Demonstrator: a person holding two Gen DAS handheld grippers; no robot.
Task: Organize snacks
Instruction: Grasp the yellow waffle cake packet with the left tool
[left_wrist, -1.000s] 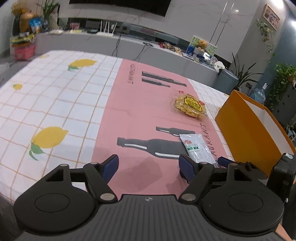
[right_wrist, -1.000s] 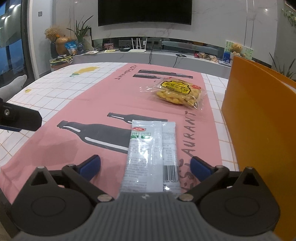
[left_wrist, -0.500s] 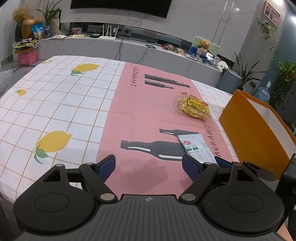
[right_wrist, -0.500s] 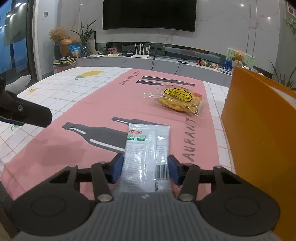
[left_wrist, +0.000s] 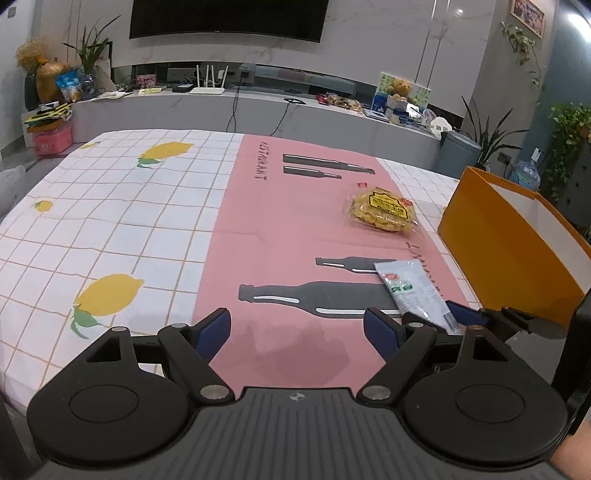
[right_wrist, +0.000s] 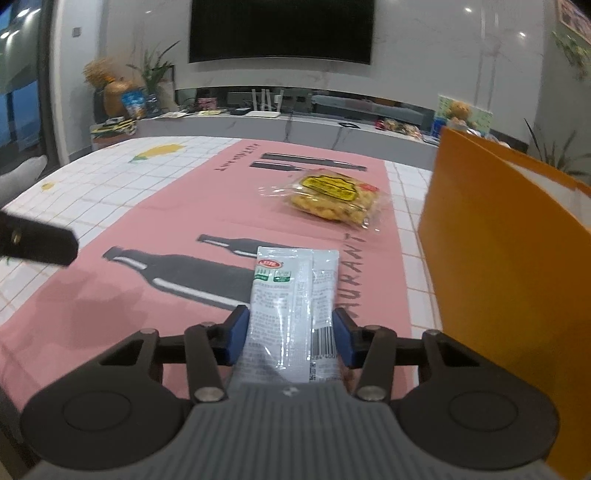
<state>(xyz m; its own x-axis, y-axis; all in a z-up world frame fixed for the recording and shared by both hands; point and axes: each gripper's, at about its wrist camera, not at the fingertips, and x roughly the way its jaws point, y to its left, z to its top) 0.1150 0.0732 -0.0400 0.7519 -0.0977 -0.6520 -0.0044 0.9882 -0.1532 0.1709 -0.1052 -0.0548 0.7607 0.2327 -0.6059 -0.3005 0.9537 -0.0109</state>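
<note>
A long white snack packet (right_wrist: 291, 295) with a red logo lies on the pink runner, and my right gripper (right_wrist: 291, 338) is shut on its near end, blue pads against both long edges. The same white snack packet (left_wrist: 413, 291) shows at the right of the left wrist view, with the right gripper (left_wrist: 456, 314) at its near end. A clear bag of yellow snacks (right_wrist: 332, 199) lies farther back on the runner, seen too as the yellow snack bag (left_wrist: 382, 214). My left gripper (left_wrist: 297, 328) hangs open over the pink runner, nothing between its pads.
An orange box (right_wrist: 509, 266) with a white inside stands at the table's right edge, close beside the right gripper, its orange wall (left_wrist: 506, 251) in the left wrist view. The tablecloth (left_wrist: 110, 229) is white checked with lemons. A counter (left_wrist: 258, 107) lies beyond the table.
My right gripper went from wide open around the white packet to shut on its sides. My left gripper opened a little wider and rolled slightly.
</note>
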